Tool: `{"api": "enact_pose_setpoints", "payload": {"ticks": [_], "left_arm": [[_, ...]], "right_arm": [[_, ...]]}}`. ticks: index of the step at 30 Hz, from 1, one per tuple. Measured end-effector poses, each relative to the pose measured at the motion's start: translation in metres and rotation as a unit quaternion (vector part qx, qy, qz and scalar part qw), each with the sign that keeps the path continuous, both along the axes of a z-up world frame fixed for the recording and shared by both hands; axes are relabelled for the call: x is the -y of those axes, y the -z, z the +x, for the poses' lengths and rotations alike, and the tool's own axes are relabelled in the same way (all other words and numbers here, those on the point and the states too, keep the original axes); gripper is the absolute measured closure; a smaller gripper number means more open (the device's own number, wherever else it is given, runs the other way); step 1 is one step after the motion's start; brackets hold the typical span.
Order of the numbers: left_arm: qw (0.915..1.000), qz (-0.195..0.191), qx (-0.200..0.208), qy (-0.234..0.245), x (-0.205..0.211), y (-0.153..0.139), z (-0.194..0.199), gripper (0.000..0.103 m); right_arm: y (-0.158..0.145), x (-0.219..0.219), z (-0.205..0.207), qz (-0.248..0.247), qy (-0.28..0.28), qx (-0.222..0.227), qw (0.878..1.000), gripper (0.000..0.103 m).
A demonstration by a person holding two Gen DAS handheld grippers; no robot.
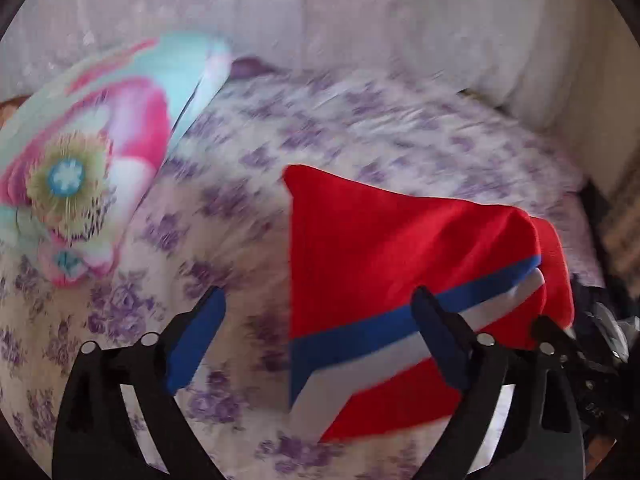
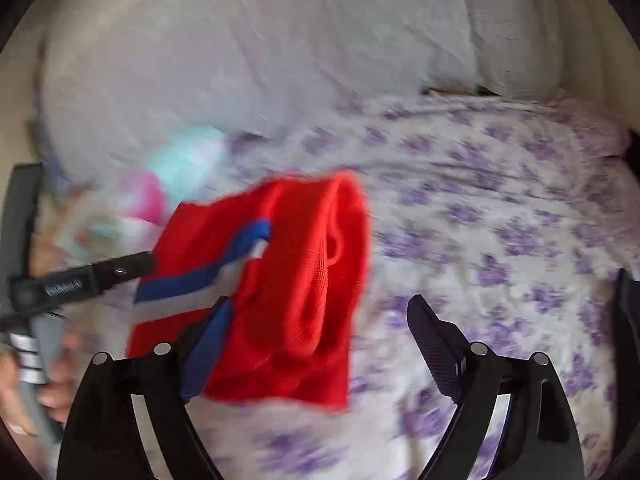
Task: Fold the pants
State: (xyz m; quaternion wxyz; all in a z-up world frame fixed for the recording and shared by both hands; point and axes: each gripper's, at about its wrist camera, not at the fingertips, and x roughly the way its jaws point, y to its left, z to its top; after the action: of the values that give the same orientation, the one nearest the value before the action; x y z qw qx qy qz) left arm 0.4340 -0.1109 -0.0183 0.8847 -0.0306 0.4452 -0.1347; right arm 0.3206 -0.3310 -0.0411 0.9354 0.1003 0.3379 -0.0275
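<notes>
The red pants (image 1: 384, 248) with a blue and white side stripe lie folded in a compact bundle on the flowered bed sheet (image 1: 248, 208). My left gripper (image 1: 320, 332) is open, its right finger over the stripe and its left finger over bare sheet. In the right wrist view the pants (image 2: 288, 288) sit left of centre, with the open waist end facing me. My right gripper (image 2: 320, 344) is open, its left finger at the bundle's near left edge. The left gripper's body (image 2: 80, 280) shows at the left, beside the pants.
A colourful flower-print pillow (image 1: 92, 152) leans at the left of the bed. White pillows (image 2: 240, 60) line the far side. The bed's right edge and dark items (image 1: 604, 320) show at the far right. Both views are motion-blurred.
</notes>
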Motion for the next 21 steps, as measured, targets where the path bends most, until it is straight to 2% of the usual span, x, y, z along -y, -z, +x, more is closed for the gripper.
{"api": "enact_pose_setpoints", "payload": {"ticks": [1, 2, 3, 5, 6, 7, 8, 10, 13, 14, 16, 19, 21], "left_arm": [[0.9994, -0.013, -0.029, -0.012, -0.009, 0.010, 0.008, 0.040], [0.9986, -0.040, -0.033, -0.013, -0.017, 0.010, 0.008, 0.040], [0.9980, -0.059, -0.021, -0.008, -0.024, 0.005, 0.001, 0.037], [0.9982, -0.058, 0.016, 0.004, -0.034, -0.012, -0.028, 0.023], [0.9978, -0.056, 0.036, 0.006, -0.039, -0.021, -0.049, 0.009], [0.9967, -0.055, 0.059, 0.002, -0.044, -0.028, -0.066, 0.005], [0.9951, -0.056, 0.081, 0.001, -0.048, -0.037, -0.090, 0.005], [0.9940, -0.059, 0.092, -0.001, -0.055, -0.046, -0.132, 0.005], [0.9955, -0.034, 0.088, -0.001, -0.055, -0.048, -0.189, 0.005], [0.9951, -0.013, 0.098, -0.003, -0.060, -0.048, -0.218, 0.005], [0.9912, 0.033, 0.128, -0.006, -0.058, -0.045, -0.266, 0.005], [0.9840, 0.077, 0.161, -0.002, -0.051, -0.041, -0.321, 0.005], [0.9839, 0.063, 0.167, 0.010, -0.052, -0.038, -0.354, 0.005]], "right_arm": [[0.007, 0.003, 0.000, 0.009, 0.006, -0.005, 1.000, 0.020], [0.007, 0.006, -0.006, 0.027, 0.004, 0.007, 1.000, 0.020], [0.002, 0.007, -0.018, 0.036, 0.004, 0.029, 0.999, 0.020], [-0.011, 0.002, -0.046, 0.019, 0.002, 0.055, 0.998, 0.020], [-0.019, 0.000, -0.066, 0.019, -0.001, 0.067, 0.998, 0.020], [-0.024, -0.003, -0.085, 0.023, -0.002, 0.073, 0.997, 0.016], [-0.031, -0.006, -0.108, 0.032, -0.004, 0.079, 0.996, 0.012], [-0.035, -0.014, -0.145, 0.032, -0.010, 0.081, 0.996, 0.012], [-0.048, -0.031, -0.212, 0.016, -0.026, 0.088, 0.996, 0.009], [-0.051, -0.037, -0.236, 0.012, -0.029, 0.094, 0.995, 0.006], [-0.052, -0.049, -0.281, -0.003, -0.027, 0.110, 0.994, 0.005], [-0.045, -0.066, -0.333, -0.031, -0.027, 0.128, 0.991, 0.004], [-0.040, -0.076, -0.358, -0.045, -0.027, 0.134, 0.990, 0.004]]}}
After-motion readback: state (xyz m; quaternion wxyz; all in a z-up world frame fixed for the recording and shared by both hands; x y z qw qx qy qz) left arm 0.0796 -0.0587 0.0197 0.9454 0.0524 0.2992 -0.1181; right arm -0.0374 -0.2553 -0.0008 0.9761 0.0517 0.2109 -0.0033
